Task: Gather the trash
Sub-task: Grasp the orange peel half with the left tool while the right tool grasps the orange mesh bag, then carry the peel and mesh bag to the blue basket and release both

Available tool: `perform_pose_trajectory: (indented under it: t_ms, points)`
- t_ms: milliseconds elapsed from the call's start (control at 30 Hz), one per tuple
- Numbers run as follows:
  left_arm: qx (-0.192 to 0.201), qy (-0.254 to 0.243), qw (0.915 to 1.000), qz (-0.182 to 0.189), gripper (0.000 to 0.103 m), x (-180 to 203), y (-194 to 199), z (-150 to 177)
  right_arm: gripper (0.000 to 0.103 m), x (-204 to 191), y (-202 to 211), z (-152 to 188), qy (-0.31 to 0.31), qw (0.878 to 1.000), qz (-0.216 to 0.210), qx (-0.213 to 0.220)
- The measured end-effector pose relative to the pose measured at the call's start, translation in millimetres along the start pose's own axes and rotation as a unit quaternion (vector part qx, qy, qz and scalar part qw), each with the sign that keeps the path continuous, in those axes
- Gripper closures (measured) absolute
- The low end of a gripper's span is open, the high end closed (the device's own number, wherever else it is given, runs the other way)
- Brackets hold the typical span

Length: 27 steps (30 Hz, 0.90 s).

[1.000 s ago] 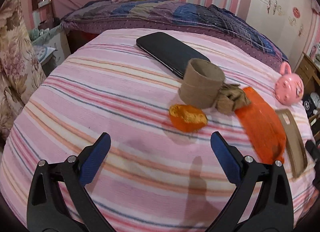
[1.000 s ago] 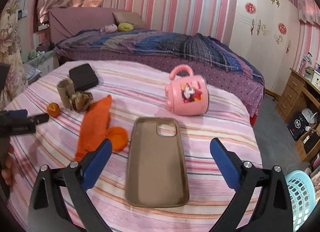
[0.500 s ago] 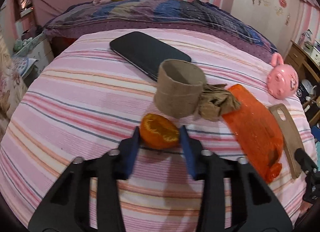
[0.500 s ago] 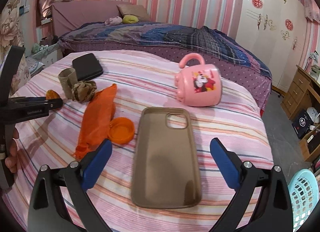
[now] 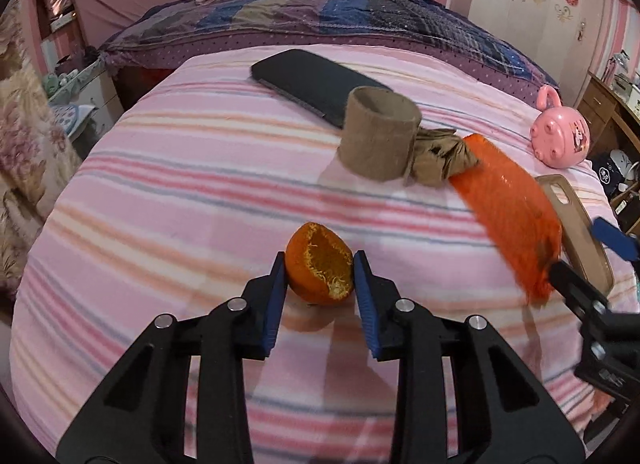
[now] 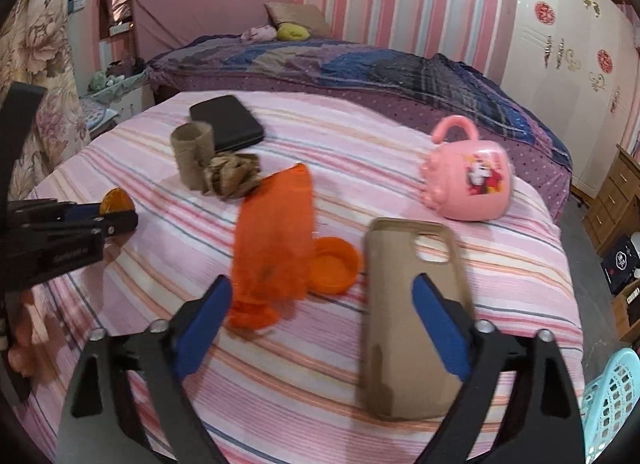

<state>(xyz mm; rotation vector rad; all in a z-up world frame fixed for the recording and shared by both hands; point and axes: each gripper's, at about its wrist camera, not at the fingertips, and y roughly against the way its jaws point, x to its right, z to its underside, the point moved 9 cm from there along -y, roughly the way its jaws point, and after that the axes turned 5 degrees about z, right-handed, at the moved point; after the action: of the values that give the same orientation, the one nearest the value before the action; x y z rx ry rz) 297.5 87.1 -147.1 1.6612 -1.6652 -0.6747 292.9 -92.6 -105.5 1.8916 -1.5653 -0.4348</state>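
My left gripper (image 5: 320,264) is shut on an orange peel half (image 5: 320,268) and holds it just above the striped cloth; it also shows at the left of the right wrist view (image 6: 116,201). A cardboard roll (image 5: 378,132), crumpled brown paper (image 5: 440,157) and an orange net bag (image 5: 508,203) lie beyond. My right gripper (image 6: 320,300) is open and empty, above the near end of the net bag (image 6: 276,240) and an orange lid (image 6: 334,266).
A black phone (image 5: 316,81), a tan phone case (image 6: 412,312) and a pink mug (image 6: 468,183) on its side lie on the striped table cloth (image 5: 180,183). A turquoise basket (image 6: 612,400) stands on the floor at lower right. A bed is behind.
My left gripper closed on the orange peel and lifted it slightly toward me. My right gripper moved forward and left, toward the net bag and lid.
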Motion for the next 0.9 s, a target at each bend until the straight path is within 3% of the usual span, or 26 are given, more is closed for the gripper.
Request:
perform_pose_trajectory:
  t_ms: [167,233,267,333,400,700,900]
  points:
    - [0.005,0.023,0.9997,-0.009,0.071,-14,11,0,0.049,-11,-9,0,0.016,1.000,-0.010,-0.022]
    - [0.004,0.031,0.9995,-0.007,0.071,-16,11,-2,0.068,-13,-9,0,0.020,0.999,-0.015,-0.023]
    - [0.004,0.034,0.9994,-0.005,0.071,-16,11,-2,0.072,-15,-10,0,0.024,0.999,-0.019,-0.022]
    - [0.005,0.034,0.9994,-0.002,0.071,-14,11,-3,0.089,-16,-6,-1,0.026,0.999,-0.018,-0.011]
    - [0.008,0.026,0.9996,-0.002,0.071,-10,14,-5,0.096,-13,-2,-5,0.021,1.000,-0.012,0.008]
    - [0.024,0.018,0.9995,0.013,0.071,7,28,-11,0.098,29,30,-8,-0.014,0.998,0.022,0.053]
    - [0.044,0.000,0.9987,0.026,0.071,34,41,-15,0.098,56,51,-1,-0.019,0.997,0.037,0.058]
